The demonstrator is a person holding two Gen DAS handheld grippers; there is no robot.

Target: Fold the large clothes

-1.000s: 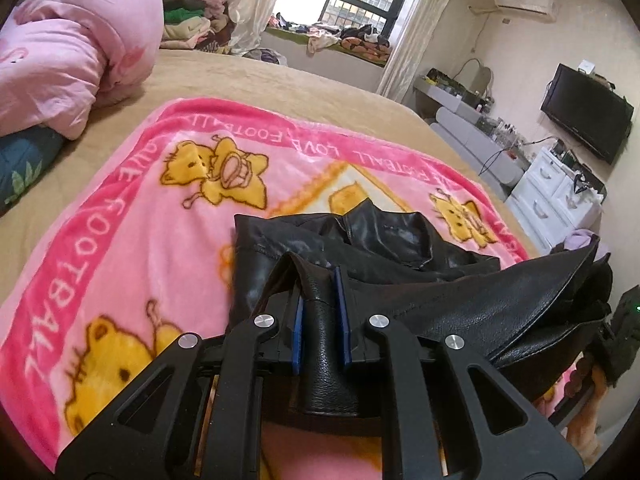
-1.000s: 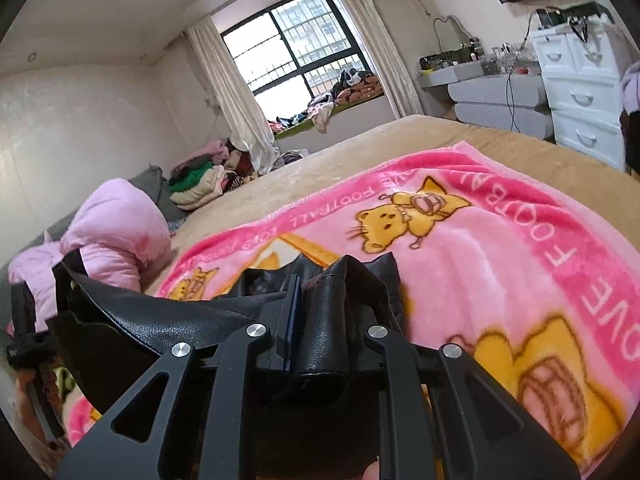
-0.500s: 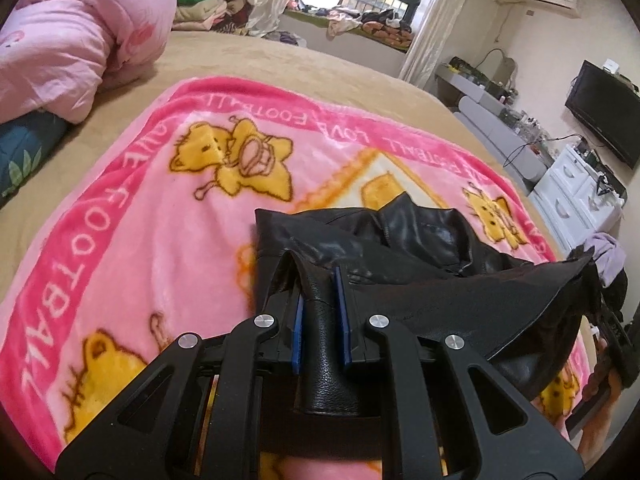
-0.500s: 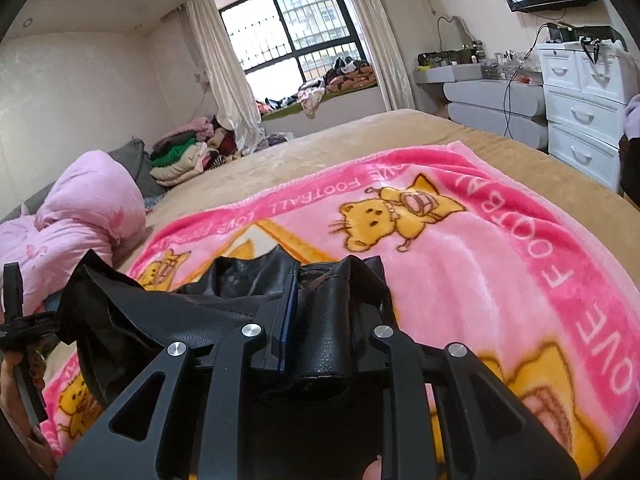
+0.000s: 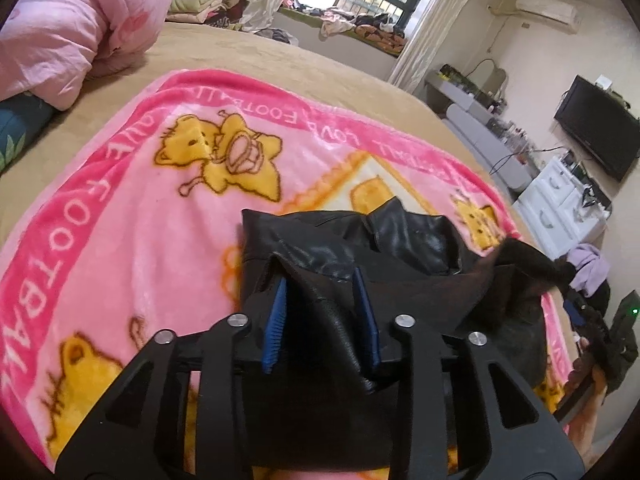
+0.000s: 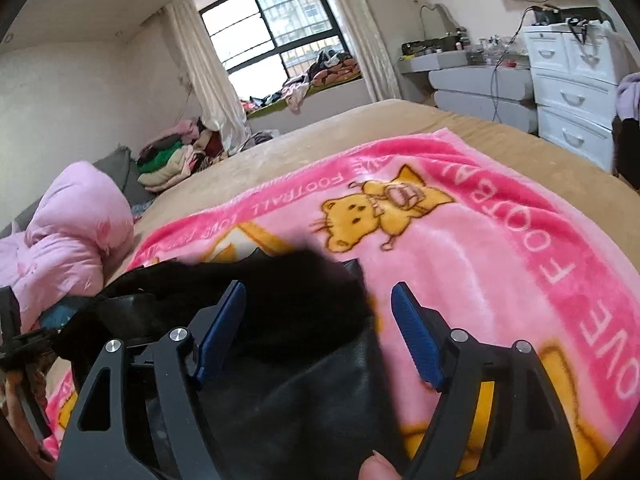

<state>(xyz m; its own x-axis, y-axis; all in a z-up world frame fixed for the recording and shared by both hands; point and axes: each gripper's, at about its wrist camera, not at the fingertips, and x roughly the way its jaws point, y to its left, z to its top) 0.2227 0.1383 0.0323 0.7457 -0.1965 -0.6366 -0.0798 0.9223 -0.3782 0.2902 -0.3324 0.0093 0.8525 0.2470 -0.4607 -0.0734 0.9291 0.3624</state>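
A black leather jacket [image 5: 360, 248] lies partly folded on a pink cartoon blanket [image 5: 132, 232] spread on the bed. My left gripper [image 5: 324, 312] has its jaws parted, with a fold of the jacket loose between the blue pads [image 5: 276, 320]. My right gripper [image 6: 320, 328] is wide open; the jacket [image 6: 288, 320] drops away between and below its fingers, blurred by motion. The right gripper also shows at the right edge of the left wrist view [image 5: 600, 336].
A pink duvet [image 5: 72, 28] is heaped at the bed's head. Piled clothes [image 6: 172, 156] lie by the window. White drawers [image 6: 572, 80] and a TV [image 5: 600, 136] stand beyond the bed's far side. The tan bed sheet [image 5: 280, 60] surrounds the blanket.
Both grippers have opened and let go of the jacket's edge. The right opened wide, the left partway. The jacket is falling onto the folded part on the blanket.
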